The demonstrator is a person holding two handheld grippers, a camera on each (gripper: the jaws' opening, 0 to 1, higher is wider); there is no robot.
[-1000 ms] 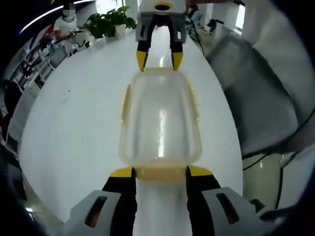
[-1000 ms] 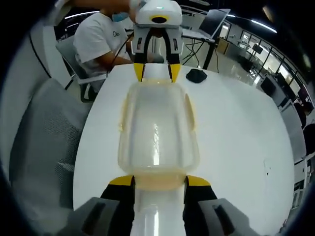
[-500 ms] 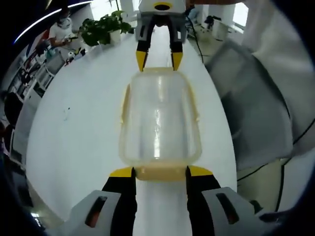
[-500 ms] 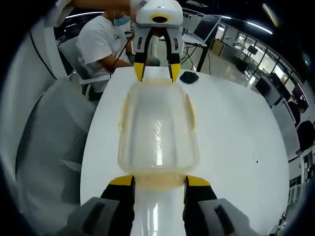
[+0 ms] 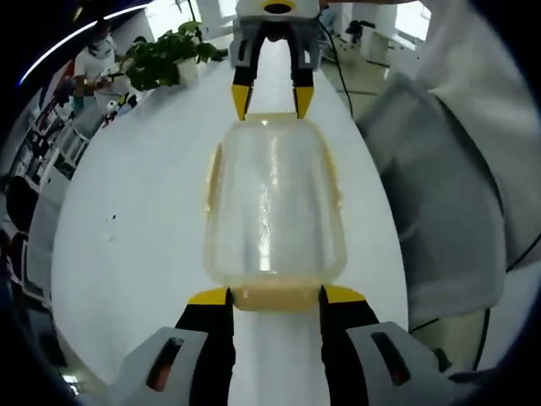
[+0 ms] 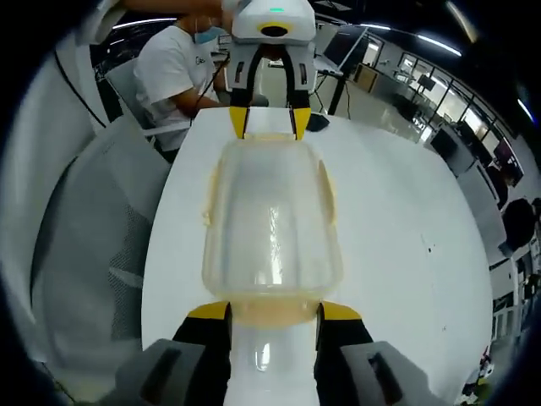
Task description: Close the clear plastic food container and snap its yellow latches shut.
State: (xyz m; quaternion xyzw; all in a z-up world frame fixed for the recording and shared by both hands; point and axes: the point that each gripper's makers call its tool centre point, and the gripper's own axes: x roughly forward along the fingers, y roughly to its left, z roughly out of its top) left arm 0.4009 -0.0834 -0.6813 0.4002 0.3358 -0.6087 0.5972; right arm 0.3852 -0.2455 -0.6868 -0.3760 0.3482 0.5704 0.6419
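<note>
i have the left gripper (image 5: 273, 293) and right gripper (image 6: 272, 310) at opposite ends of the container (image 5: 272, 203), fingers spread astride each yellow end latch (image 5: 275, 298), bracing it at frame centre over the white table (image 5: 135, 220) to press them shut.

The container (image 5: 274, 203) sits on the worktop (image 5: 135, 228), between the two tools. In the left gripper view, the left tool (image 5: 273, 296) is at the near end of the container and the right tool (image 5: 272, 100) is at the far end. A plant (image 5: 165, 57) stands on the worktop far off to the left, and a chair (image 5: 439, 203) is beside the worktop on the right. In the right gripper view, the right tool (image 6: 272, 313) is at the near end, the left tool (image 6: 268, 123) at the far end, and a person (image 6: 173, 63) sits behind the worktop.
</note>
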